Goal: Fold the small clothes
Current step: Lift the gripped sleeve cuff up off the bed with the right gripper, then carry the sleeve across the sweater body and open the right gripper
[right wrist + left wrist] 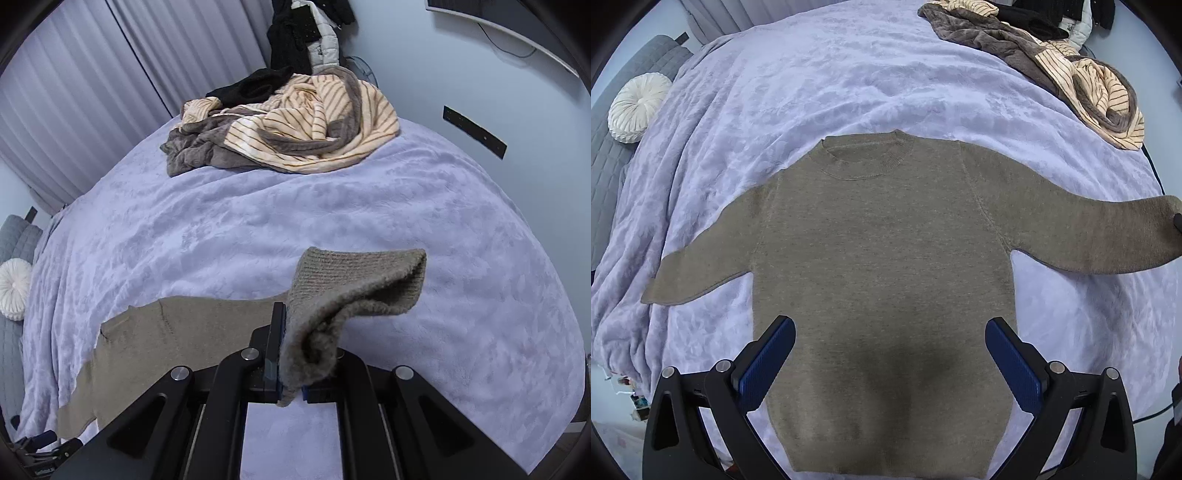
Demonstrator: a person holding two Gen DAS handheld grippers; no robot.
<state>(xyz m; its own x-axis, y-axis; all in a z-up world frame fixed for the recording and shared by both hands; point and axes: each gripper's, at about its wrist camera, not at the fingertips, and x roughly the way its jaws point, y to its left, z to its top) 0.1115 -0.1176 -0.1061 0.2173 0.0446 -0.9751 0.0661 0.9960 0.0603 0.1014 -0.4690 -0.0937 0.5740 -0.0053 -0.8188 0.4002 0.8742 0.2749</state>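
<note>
An olive-brown knit sweater [882,236] lies flat, front up, on the lilac blanket [812,81], collar away from me. My left gripper [890,332] hovers above its lower body, blue pads [764,365] wide apart, nothing between them. One sleeve lies flat to the left. The other sleeve [1089,232] is lifted off the bed toward the right edge. In the right wrist view my right gripper [291,354] is shut on that sleeve's cuff [354,288], which bunches and flops over the jaws above the blanket [443,221]. The sweater's body [155,332] stretches away to the left.
A heap of brown and cream-striped clothes [288,133] lies at the bed's far end, with dark garments [295,37] hanging behind it. A round white cushion [639,107] rests on a grey sofa [613,155] beside the bed. Curtains [92,92] cover the wall.
</note>
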